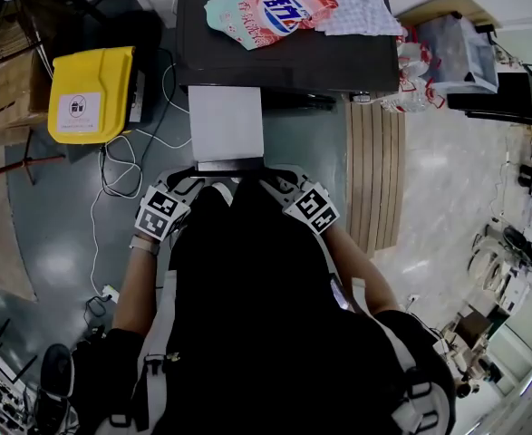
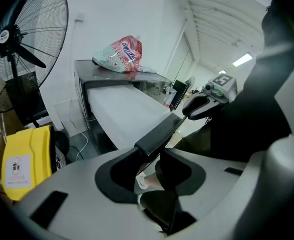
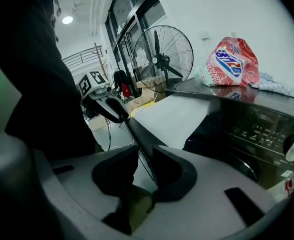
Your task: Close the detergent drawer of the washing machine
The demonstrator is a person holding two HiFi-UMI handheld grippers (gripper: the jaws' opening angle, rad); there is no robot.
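Note:
The white detergent drawer (image 1: 226, 123) stands pulled far out of the dark washing machine (image 1: 284, 62), toward me. Its dark front panel (image 1: 230, 164) is the near end. My left gripper (image 1: 198, 179) clamps the panel's left end and my right gripper (image 1: 267, 179) its right end. In the left gripper view the panel (image 2: 162, 130) runs between the jaws of the left gripper (image 2: 154, 156), with the white drawer (image 2: 121, 111) beyond. In the right gripper view the panel's edge (image 3: 135, 134) sits between the jaws of the right gripper (image 3: 144, 156). My dark torso hides the handles.
A pink detergent bag (image 1: 270, 9) and a cloth (image 1: 356, 3) lie on the machine's top. A yellow bin (image 1: 91, 93) stands on the floor at the left, with white cables (image 1: 120, 166) beside it. Wooden slats (image 1: 374, 170) lie at the right. A standing fan (image 2: 24, 49) is behind the bin.

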